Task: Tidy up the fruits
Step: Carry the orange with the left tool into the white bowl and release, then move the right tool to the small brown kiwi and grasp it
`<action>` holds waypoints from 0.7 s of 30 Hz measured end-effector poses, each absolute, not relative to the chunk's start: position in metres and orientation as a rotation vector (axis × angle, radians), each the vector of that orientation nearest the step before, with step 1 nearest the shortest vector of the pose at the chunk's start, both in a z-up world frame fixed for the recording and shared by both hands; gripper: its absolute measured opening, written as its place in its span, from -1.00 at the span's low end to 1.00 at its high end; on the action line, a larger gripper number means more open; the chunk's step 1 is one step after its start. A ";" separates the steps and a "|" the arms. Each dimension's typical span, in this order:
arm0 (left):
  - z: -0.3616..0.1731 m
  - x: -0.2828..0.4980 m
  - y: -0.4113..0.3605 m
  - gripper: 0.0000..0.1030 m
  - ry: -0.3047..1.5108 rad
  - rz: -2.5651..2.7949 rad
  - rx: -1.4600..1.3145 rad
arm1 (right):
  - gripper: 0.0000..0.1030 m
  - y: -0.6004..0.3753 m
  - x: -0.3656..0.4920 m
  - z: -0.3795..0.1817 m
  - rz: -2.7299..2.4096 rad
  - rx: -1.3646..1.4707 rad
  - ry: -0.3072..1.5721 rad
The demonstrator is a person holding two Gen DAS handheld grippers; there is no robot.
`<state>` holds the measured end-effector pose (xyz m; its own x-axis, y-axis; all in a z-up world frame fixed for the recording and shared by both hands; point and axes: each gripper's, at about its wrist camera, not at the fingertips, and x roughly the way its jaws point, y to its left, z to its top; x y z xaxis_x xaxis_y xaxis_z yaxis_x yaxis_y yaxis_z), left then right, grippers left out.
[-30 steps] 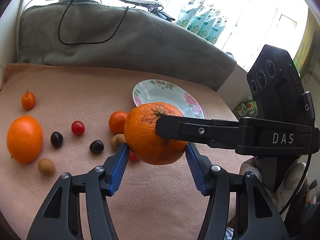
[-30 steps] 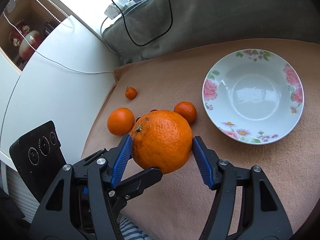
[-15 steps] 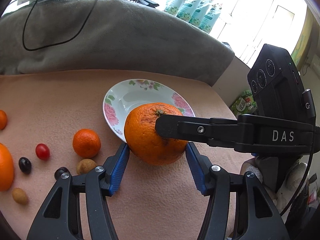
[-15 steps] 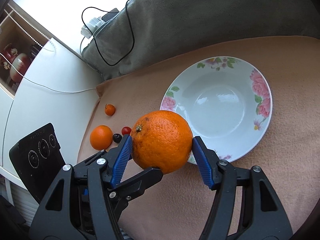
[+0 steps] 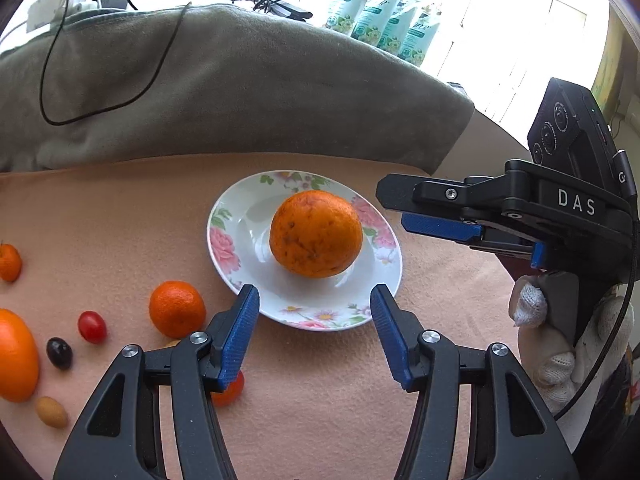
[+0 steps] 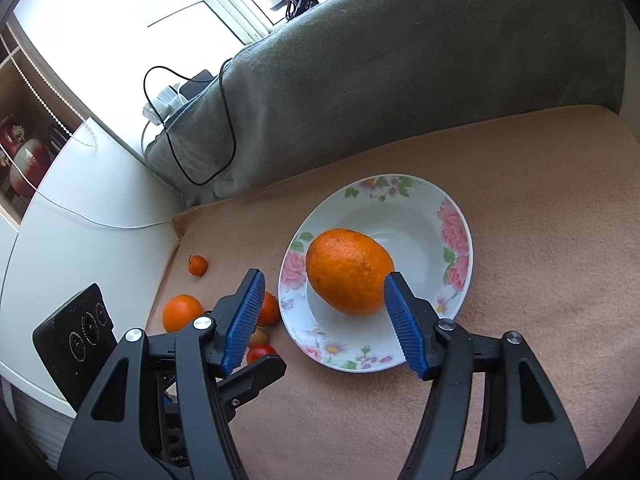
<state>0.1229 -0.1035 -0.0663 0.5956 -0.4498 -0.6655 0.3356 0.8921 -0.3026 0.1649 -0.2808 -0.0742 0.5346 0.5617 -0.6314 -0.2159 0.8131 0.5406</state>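
Note:
A big orange (image 5: 316, 234) lies in the white flowered bowl (image 5: 240, 276) on the peach cloth; it also shows in the right wrist view (image 6: 348, 272) inside the bowl (image 6: 456, 240). My left gripper (image 5: 314, 320) is open and empty, just in front of the bowl. My right gripper (image 6: 322, 312) is open and empty, its jaws either side of the orange but apart from it. The right gripper also shows at the right of the left wrist view (image 5: 440, 216).
Left of the bowl lie a small mandarin (image 5: 176, 308), a cherry tomato (image 5: 92, 326), a dark grape (image 5: 59, 354), a large orange (image 5: 14, 360), a tiny mandarin (image 5: 8, 262) and a brown fruit (image 5: 51, 412). A grey cushion (image 5: 240, 88) with a black cable lies behind.
Both grippers held the big orange together and carried it over the bowl. Now both have opened and drawn back, and the orange rests in the bowl.

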 end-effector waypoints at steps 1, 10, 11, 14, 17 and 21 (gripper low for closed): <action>-0.066 0.121 -0.102 0.11 0.813 -0.458 -0.153 | 0.26 -0.282 0.163 -0.071 0.477 0.426 0.882; -0.063 0.109 -0.094 0.12 0.791 -0.438 -0.131 | 0.41 -0.280 0.138 -0.063 0.436 0.360 0.830; -0.062 0.108 -0.092 0.12 0.789 -0.438 -0.131 | 0.41 -0.280 0.135 -0.063 0.433 0.359 0.829; -0.060 0.105 -0.085 0.13 0.774 -0.425 -0.120 | 0.41 -0.280 0.128 -0.064 0.431 0.355 0.830; -0.059 0.098 -0.071 0.13 0.764 -0.397 -0.107 | 0.41 -0.279 0.119 -0.064 0.427 0.339 0.821; -0.060 0.084 -0.047 0.13 0.755 -0.336 -0.110 | 0.41 -0.273 0.111 -0.065 0.442 0.318 0.810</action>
<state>0.0843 -0.0469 -0.0604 0.6780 -0.3376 -0.6529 0.2596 0.9410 -0.2170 0.1108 -0.2731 -0.0655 0.6070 0.4942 -0.6224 -0.2562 0.8630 0.4354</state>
